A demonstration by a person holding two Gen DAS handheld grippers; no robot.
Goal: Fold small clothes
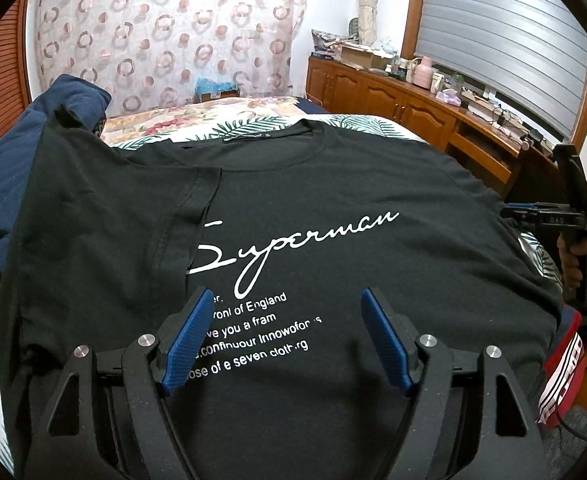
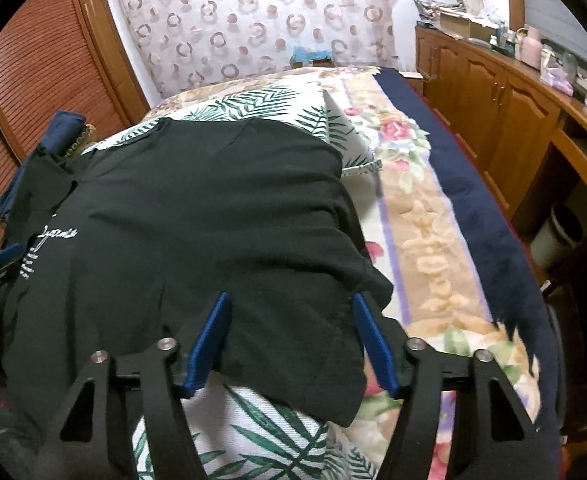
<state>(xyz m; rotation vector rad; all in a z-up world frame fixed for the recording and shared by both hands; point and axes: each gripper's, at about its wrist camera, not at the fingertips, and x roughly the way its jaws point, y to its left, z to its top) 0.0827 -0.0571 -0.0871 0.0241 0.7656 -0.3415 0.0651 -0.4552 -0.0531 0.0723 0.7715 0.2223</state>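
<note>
A black T-shirt (image 1: 313, 200) with white "Superman" lettering lies face up on a leaf-print cushion (image 2: 261, 104) on the bed. Its left sleeve is folded in over the chest. My left gripper (image 1: 287, 294) is open and empty, hovering above the lettering near the shirt's lower middle. My right gripper (image 2: 291, 300) is open and empty, its blue fingers (image 2: 213, 332) spread over the shirt's right sleeve (image 2: 313, 320). The right gripper also shows at the right edge of the left wrist view (image 1: 533, 214). The left gripper's blue fingertip (image 2: 7, 254) shows at the left edge of the right wrist view.
A floral blanket (image 2: 425, 232) with a navy border covers the bed to the right. A navy garment (image 1: 33, 152) lies at the shirt's left. A red, white and black striped cloth (image 1: 561, 368) lies at the right. Wooden cabinets (image 1: 393, 100) with clutter line the right wall.
</note>
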